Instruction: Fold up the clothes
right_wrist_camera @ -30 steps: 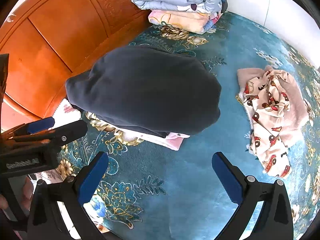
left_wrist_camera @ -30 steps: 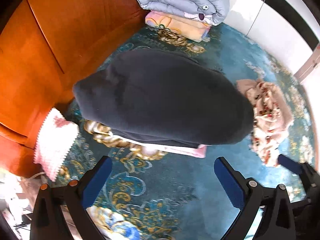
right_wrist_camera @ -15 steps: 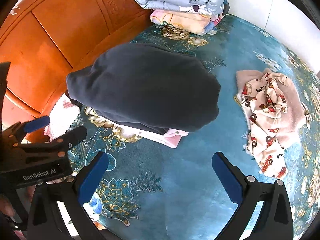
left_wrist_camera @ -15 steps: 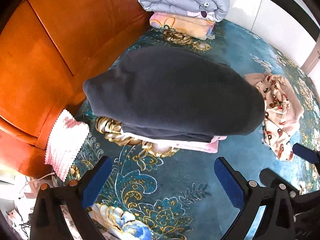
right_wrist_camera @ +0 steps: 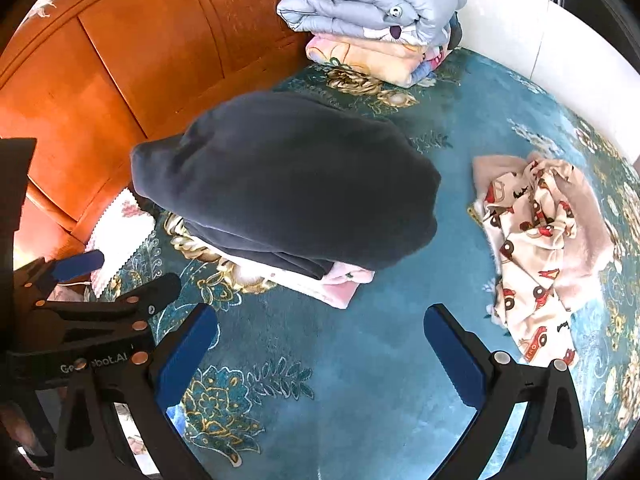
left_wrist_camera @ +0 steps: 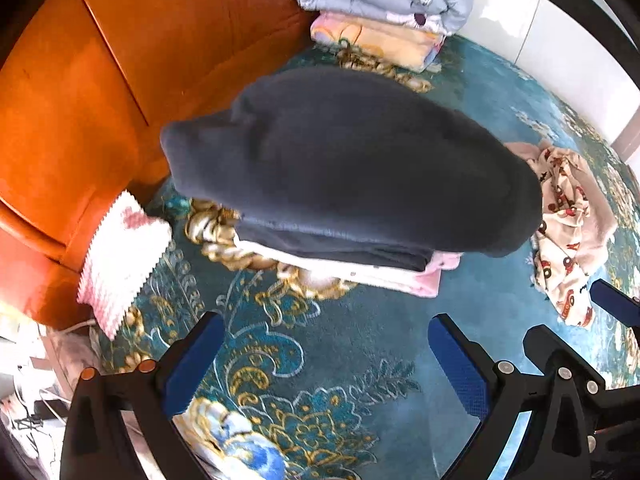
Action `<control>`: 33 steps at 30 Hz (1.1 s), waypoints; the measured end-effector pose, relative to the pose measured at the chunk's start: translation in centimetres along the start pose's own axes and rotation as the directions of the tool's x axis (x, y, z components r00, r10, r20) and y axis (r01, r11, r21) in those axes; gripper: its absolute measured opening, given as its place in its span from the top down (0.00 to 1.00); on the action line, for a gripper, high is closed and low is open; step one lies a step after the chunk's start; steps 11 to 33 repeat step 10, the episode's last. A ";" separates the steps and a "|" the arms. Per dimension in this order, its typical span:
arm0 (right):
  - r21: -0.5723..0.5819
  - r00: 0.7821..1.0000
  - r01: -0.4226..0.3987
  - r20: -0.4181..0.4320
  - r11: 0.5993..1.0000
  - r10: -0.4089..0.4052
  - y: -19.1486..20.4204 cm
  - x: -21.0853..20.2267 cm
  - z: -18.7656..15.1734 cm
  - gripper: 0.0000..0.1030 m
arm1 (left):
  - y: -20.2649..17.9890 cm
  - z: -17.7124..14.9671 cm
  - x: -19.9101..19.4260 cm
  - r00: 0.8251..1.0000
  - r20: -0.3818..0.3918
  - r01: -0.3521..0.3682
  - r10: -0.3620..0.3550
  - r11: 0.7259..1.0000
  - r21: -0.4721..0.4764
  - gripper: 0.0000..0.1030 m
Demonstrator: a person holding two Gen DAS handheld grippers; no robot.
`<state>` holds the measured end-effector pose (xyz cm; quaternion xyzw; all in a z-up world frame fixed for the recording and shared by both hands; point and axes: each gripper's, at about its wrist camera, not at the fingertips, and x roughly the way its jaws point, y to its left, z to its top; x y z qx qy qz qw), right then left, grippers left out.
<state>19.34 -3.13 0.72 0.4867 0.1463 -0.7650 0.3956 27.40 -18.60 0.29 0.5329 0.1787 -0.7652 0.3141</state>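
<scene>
A folded dark navy garment (left_wrist_camera: 352,168) (right_wrist_camera: 288,184) lies on top of a folded pink one (left_wrist_camera: 404,276) (right_wrist_camera: 340,284), forming a small stack on the teal patterned bedspread (left_wrist_camera: 340,340). To the right lies a crumpled cream garment printed with red cars (left_wrist_camera: 568,240) (right_wrist_camera: 536,248). My left gripper (left_wrist_camera: 324,364) hangs open over bare bedspread in front of the stack, holding nothing. My right gripper (right_wrist_camera: 320,352) is open too, also empty, just in front of the stack and left of the crumpled garment. The left gripper (right_wrist_camera: 80,292) shows at the left edge of the right wrist view.
An orange wooden headboard (left_wrist_camera: 100,80) rises at the left and back. Folded quilts, grey-blue over peach (left_wrist_camera: 384,8) (right_wrist_camera: 372,20), are stacked at the back. A pink-and-white cloth (left_wrist_camera: 120,264) hangs at the bed's left edge. A white wall (right_wrist_camera: 540,48) borders the right.
Both grippers have drawn back and slightly left from the stack, which now sits further right and higher in the left wrist view. They stay open. The clothes have not moved.
</scene>
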 end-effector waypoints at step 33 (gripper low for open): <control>0.018 0.999 -0.040 -0.013 0.999 0.040 -1.9 0.9 -1.6 0.00 | -2.8 -0.4 1.1 0.998 -0.047 -0.047 0.052 0.993 0.110 0.00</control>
